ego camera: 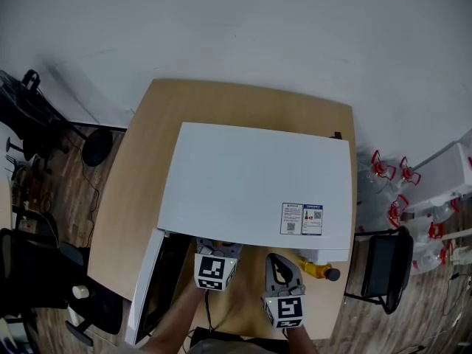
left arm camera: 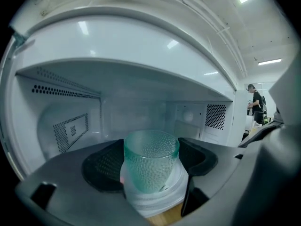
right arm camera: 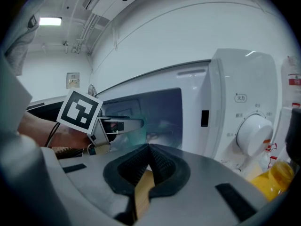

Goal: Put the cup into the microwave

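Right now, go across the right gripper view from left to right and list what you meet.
marker cube → microwave cavity → white dial → yellow object

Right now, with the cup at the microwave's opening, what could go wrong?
The cup, gripped in the left gripper, seems to be only at the threshold of the microwave; released here, it might tip out. The gripper's wide body could also knock the open door on its way in.
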Tool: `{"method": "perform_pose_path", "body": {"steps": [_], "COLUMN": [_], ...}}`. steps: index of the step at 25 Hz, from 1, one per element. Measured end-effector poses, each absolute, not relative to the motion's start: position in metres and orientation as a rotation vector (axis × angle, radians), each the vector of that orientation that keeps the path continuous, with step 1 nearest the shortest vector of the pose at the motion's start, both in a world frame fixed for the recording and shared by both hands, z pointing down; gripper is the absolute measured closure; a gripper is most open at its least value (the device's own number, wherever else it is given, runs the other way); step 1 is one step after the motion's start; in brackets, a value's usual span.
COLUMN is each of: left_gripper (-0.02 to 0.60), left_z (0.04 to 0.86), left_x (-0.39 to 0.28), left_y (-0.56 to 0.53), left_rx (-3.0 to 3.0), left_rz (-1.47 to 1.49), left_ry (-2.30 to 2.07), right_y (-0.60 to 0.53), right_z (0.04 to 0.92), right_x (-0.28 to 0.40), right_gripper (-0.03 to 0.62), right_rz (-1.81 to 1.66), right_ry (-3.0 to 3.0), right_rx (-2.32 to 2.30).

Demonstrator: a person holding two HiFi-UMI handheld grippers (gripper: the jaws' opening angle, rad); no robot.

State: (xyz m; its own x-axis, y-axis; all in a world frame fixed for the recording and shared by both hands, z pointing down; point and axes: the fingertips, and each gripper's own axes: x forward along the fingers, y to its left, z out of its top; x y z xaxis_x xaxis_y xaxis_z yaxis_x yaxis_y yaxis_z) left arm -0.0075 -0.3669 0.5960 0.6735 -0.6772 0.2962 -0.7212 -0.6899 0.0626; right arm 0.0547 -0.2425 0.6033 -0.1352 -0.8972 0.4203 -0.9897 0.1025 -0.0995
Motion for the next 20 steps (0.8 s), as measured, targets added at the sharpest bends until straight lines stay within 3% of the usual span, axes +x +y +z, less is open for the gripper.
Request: {"method": "perform_pose_path", "body": {"steps": [20], "left_gripper": [0.211], "left_z": [0.567], "left_x": [-0.012], "left_y": [-0.358], "left_rx": [2.710], "left_rz": [0.340], "left_ry": [-1.208], "right_y": [-0.230], "right_z": [0.589], "right_x": [0.055], "right_gripper": [0.579], "right_rz": [0.500], "right_ry": [-2.160], "right_rx": [1.861]}}
